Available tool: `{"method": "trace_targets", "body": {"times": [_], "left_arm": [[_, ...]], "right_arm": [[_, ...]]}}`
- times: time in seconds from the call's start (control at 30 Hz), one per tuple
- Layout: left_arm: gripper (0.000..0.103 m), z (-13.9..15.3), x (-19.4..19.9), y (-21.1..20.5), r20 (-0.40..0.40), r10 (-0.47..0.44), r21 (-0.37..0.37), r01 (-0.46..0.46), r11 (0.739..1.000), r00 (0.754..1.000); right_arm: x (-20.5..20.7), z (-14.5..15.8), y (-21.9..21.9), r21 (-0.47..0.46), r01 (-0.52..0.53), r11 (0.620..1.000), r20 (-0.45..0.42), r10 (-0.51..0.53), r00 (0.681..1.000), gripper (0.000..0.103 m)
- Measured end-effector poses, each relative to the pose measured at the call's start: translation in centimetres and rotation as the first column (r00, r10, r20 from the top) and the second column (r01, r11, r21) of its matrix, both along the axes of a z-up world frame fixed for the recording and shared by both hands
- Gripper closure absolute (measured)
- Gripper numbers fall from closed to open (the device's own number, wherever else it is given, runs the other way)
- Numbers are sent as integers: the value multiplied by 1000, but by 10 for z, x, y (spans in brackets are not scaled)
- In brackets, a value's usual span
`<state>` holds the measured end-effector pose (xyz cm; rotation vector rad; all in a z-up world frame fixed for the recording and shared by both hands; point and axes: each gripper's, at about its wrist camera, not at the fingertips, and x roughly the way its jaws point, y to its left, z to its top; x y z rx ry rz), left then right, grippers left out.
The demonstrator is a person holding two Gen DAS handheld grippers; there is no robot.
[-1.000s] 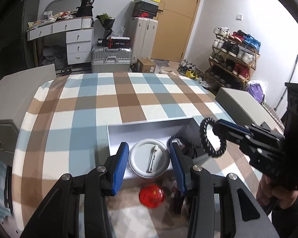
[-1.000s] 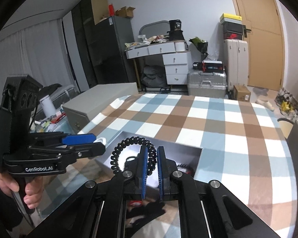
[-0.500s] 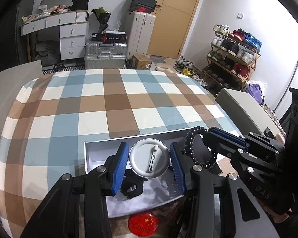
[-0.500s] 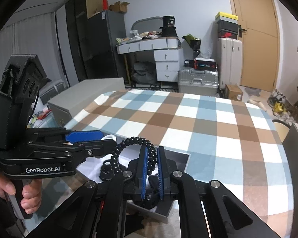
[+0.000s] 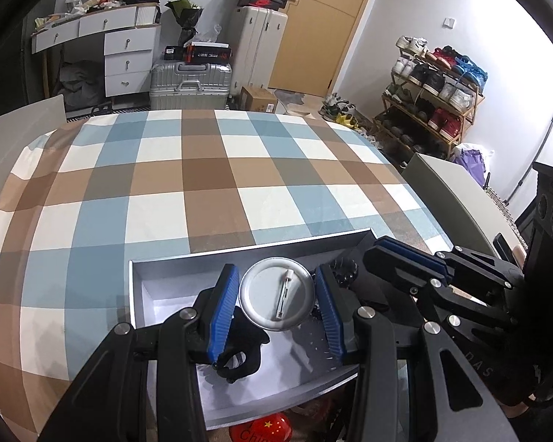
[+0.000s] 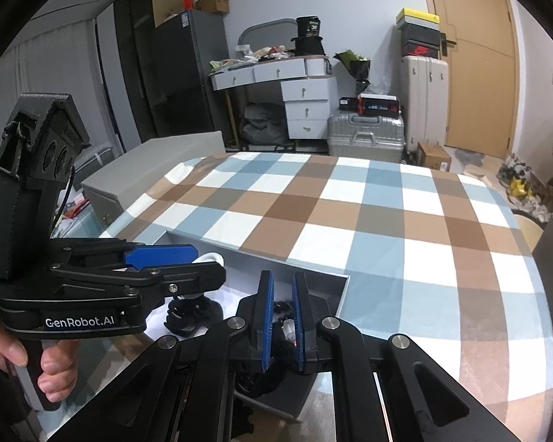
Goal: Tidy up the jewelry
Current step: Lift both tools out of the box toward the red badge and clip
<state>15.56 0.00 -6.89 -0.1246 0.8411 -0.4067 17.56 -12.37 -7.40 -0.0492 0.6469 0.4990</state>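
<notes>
Left gripper clamped edge-on across a round silver pin-back badge, held above the open shallow white-lined grey box. Right gripper, low inside the right end of the box, shows fingers a narrow gap apart; whether they pinch the black beaded bracelet glimpsed between them cannot be told.

Risks, as judged: the badge is gripped only at its thin metal rim, so a small loosening could let it twist, slip out and land on the black ring-shaped piece lying below in the box. The two grippers work close together over the same box; a sideways move by either could knock the other or shove the box across the blue, brown and white checked tablecloth.

Surroundings: a red round badge with yellow stars lies just outside the near wall of the box. The far side of the cloth beyond the box holds nothing visible.
</notes>
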Motion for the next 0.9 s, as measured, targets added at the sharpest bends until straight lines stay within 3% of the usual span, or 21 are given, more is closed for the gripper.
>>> {"method": "trace_targets", "body": {"times": [0.13, 0.27, 0.4, 0.5, 0.73, 0.9], "left_arm": [[65, -2, 3, 2, -16, -4, -29, 4, 1000, 1000], [47, -3, 2, 4, -39, -5, -47, 4, 999, 999], [47, 3, -5, 5, -13, 11, -48, -12, 999, 1000], [47, 7, -11, 5, -7, 15, -54, -15, 998, 1000], [47, 17, -31, 6, 37, 36, -4, -36, 999, 999], [26, 23, -44, 10, 89, 103, 51, -108, 993, 991]], "right_arm": [[1, -2, -2, 15, -3, 1000, -9, 4, 1000, 92], [-3, 4, -12, 59, 14, 998, -7, -13, 1000, 89], [-12, 8, -24, 79, 44, 996, 5, -45, 999, 71], [-20, 10, -29, 83, 57, 995, 0, -58, 998, 66], [-43, 19, -34, 96, 65, 993, 24, -67, 997, 39], [-59, 23, -33, 94, 62, 994, 37, -66, 997, 31]]}}
